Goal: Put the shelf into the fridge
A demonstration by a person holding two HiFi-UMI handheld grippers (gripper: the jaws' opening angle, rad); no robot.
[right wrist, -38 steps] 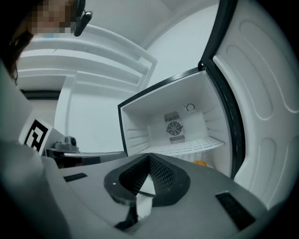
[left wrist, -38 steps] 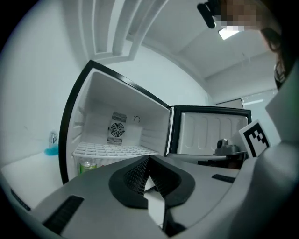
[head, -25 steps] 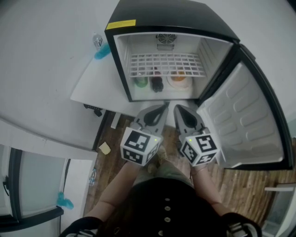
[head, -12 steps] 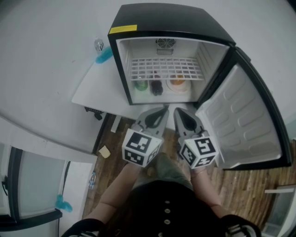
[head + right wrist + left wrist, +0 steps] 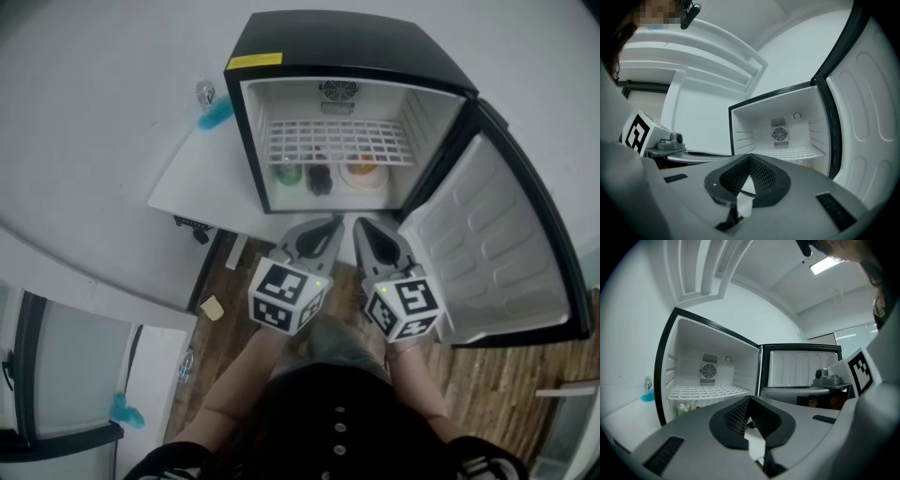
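Head view first: the shelf [image 5: 342,142] is already in the fridge [image 5: 347,42]. Its white grid lies flat across the cabinet about halfway up, with 3 containers on the floor beneath it. The door [image 5: 487,244] hangs wide open to your right.

Your left gripper [image 5: 330,225] and right gripper [image 5: 361,225] sit side by side in front of the opening, well clear of it. In each gripper view the fingers are pressed together at the tips with nothing between them, so both are closed and empty.

So this looks like the finish, and what's left is a check. Look along both side walls and make sure the grid rests on the same rail level left and right, with its front edge fully behind the door seal line. From the left gripper view it reads level, though the rails themselves are too small to confirm. If it needs a nudge, push on the front bar with closed fingers rather than hooking the wires. Keep low enough to miss the door's inner panel.

Against the frame 1 second back, the fridge sits a touch higher and smaller in the head view and more of the white worktop [image 5: 202,178] shows, so you've eased back a little. Your grippers hold the same paired pose, and the shelf hasn't shifted.
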